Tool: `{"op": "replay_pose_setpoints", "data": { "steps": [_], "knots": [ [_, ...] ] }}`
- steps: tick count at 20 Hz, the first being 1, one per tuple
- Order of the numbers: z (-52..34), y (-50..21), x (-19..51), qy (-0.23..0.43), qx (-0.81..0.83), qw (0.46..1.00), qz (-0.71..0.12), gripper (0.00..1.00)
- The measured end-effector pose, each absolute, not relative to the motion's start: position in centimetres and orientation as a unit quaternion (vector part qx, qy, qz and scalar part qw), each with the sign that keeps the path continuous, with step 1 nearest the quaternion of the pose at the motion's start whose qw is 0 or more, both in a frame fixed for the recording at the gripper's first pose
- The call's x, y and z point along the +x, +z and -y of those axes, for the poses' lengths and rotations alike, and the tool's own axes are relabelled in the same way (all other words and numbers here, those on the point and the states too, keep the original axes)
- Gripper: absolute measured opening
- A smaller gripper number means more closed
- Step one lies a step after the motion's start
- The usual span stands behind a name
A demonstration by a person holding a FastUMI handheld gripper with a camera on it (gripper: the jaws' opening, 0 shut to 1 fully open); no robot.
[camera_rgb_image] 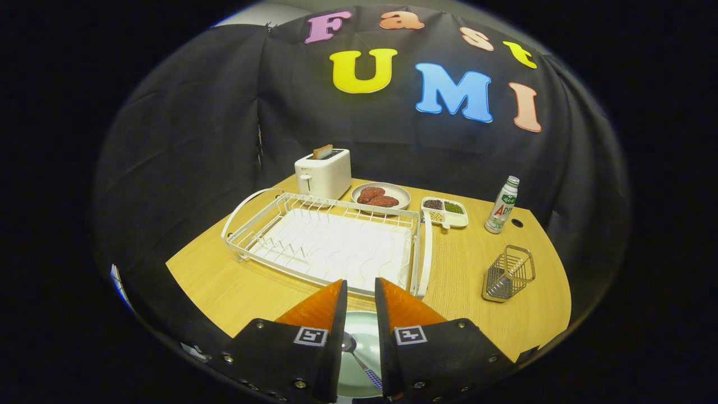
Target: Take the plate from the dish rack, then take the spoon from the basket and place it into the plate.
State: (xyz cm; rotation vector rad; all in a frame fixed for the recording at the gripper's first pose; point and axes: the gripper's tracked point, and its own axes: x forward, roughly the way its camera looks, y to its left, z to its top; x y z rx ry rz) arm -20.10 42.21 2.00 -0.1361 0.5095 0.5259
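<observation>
A pale green plate (363,328) lies on the wooden table (224,286), in front of the white wire dish rack (238,213) and right under my gripper (360,283). In the plate lies a metal spoon (350,343), bowl towards the rack, its chequered handle running back below the fingers. The fingers stand a narrow gap apart above the plate, and nothing is pressed between their tips. The rack beyond them holds no dishes. The wire cutlery basket (507,275) stands to the right of the rack.
Behind the rack stand a white toaster (323,174) with a slice of bread in it, a plate of meat patties (381,196) and a divided dish of grains (445,210). A small bottle (503,205) stands behind the basket. Black cloth walls surround the table.
</observation>
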Motion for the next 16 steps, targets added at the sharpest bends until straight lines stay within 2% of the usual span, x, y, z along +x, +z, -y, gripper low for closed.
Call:
{"op": "replay_pose_setpoints", "data": {
  "steps": [3, 6, 7, 11, 16],
  "knots": [
    [-42.2, 1.7, -20.1, 0.252, -0.063, 0.932, -0.252, 0.31],
    [-41.9, 1.7, -20.1, 0.246, -0.056, 0.935, -0.249, 0.93],
    [-41.7, 1.9, -19.9, 0.242, -0.053, 0.937, -0.245, 1.00],
    [-40.0, 4.4, -18.6, 0.210, -0.046, 0.953, -0.212, 0.97],
    [-36.1, 12.6, -15.5, 0.157, -0.032, 0.980, -0.115, 0.97]
  ]
}}
